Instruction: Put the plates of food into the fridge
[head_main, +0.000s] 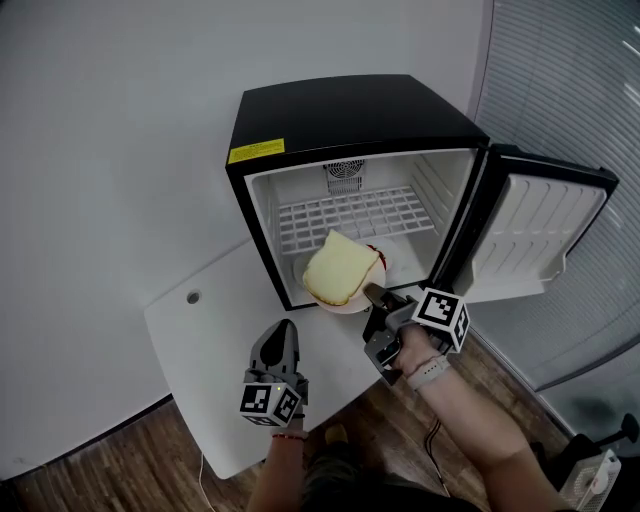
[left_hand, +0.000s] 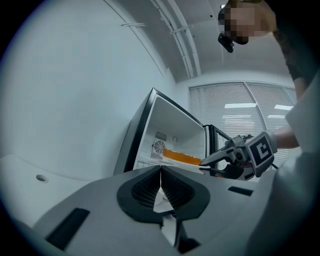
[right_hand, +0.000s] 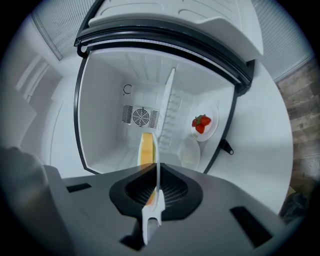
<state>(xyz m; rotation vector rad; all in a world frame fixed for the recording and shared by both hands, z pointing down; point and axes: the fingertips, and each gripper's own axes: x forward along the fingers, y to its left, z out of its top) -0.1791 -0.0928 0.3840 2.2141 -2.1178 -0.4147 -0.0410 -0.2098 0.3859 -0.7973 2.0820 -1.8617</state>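
**A:** Where's the plate?

**B:** At the fridge mouth, partly over its lower lip, with bread on it. The right gripper is clenched on the rim farthest from the fridge. Its own view shows that rim edge-on between the jaws.

**A:** And the left gripper?

**B:** Jaws pressed together on nothing, out in front of the fridge above the table.

**A:** What could go wrong?

**B:** It's one pinch at the rim, and the bread's weight sits on the fridge side. I'd say the plate could sag there and the bread slide off. There's also a strawberry plate on the fridge floor. Push straight in and the two plates may knock together, or the rim may catch the fridge's lip.

**A:** Can you see that from the head view?

**B:** Barely. The bread hides all but a red sliver. The right gripper view shows the strawberries whole, inside the fridge and off to one side of the held plate. The left gripper view adds the side-on look, with the bread just in front of the fridge opening.
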